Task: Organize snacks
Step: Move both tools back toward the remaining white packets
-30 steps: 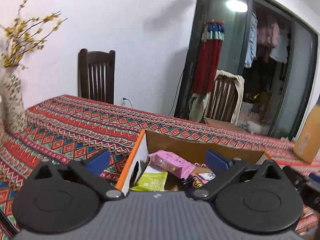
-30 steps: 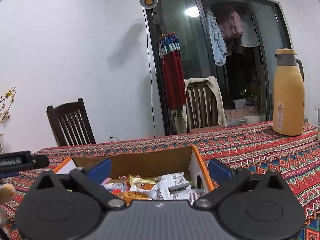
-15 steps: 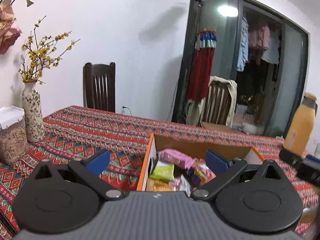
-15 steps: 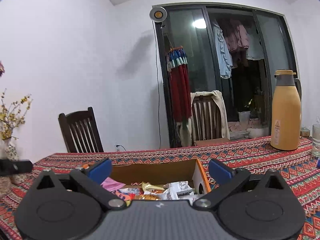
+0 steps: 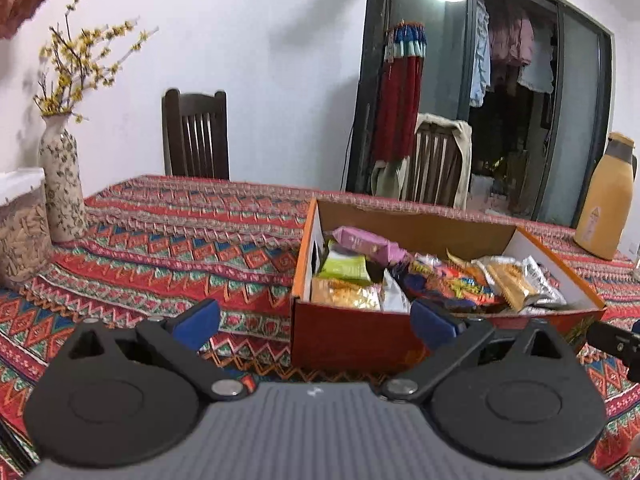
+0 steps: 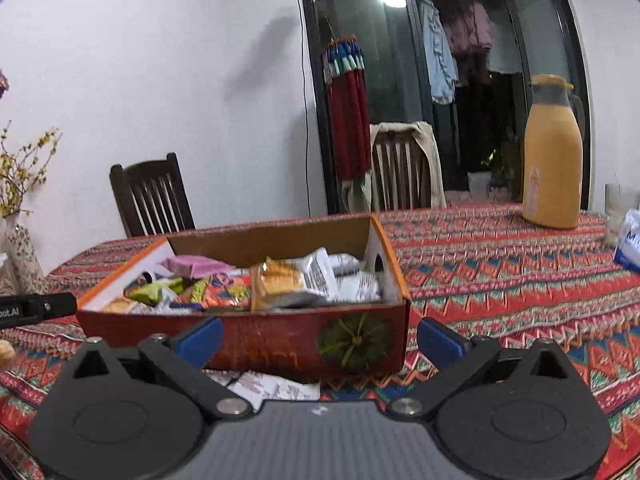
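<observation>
1. Blue-padded and spread wide, the left gripper (image 5: 314, 322) hovers level above the patterned tablecloth (image 5: 168, 248), just short of the near left corner of the cardboard box (image 5: 352, 340); nothing sits between its fingers and they touch nothing.
2. The right gripper (image 6: 320, 338) is held level too, facing the box's (image 6: 280, 344) long front wall, its jaws wide apart and empty.
3. The box stands open on the table, packed with loose snacks: a pink packet (image 5: 366, 244) at the back left, a green packet (image 5: 346, 268) below it, a golden biscuit pack (image 6: 276, 282) and white wrappers (image 6: 324, 276) toward the right end.
4. A white wrapper (image 6: 272, 390) lies on the cloth outside the box, just before its front wall.
5. A floral vase (image 5: 62, 184) with yellow sprigs and a filled plastic jar (image 5: 20, 232) stand at the far left.
6. A yellow thermos (image 6: 554, 168) stands well off to the right.
</observation>
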Demonstrator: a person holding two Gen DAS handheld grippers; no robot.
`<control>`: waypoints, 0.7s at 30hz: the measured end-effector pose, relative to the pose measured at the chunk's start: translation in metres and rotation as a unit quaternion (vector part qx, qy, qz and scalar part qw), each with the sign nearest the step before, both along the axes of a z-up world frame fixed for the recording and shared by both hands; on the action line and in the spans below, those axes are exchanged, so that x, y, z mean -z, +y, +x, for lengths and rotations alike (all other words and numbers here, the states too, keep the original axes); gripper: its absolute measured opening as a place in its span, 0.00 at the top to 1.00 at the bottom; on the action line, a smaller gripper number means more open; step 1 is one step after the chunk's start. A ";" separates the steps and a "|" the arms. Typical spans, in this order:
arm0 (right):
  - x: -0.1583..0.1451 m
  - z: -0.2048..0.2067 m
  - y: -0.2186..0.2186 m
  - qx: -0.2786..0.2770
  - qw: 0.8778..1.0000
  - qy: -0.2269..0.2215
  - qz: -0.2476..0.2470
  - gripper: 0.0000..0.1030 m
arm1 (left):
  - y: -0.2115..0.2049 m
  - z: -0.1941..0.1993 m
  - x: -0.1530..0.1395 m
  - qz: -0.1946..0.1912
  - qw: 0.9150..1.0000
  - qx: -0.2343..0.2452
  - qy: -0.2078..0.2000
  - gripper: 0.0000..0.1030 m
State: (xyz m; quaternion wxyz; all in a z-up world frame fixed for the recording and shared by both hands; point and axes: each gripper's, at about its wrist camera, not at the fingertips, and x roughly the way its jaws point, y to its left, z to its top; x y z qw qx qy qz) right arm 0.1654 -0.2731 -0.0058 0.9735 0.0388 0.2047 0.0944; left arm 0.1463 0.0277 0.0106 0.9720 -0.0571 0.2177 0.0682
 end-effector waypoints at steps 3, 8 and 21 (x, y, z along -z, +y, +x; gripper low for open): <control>0.010 0.005 0.000 0.005 1.000 0.006 0.005 0.00 | 0.003 0.003 0.002 -0.007 1.000 0.000 0.006 0.00; 0.024 0.015 0.005 0.010 0.999 0.032 -0.003 0.00 | 0.004 0.004 0.004 -0.014 1.000 0.004 0.010 0.00; 0.028 0.023 0.017 -0.011 0.998 0.063 -0.023 0.00 | 0.014 0.006 0.005 -0.044 0.999 0.005 0.023 0.00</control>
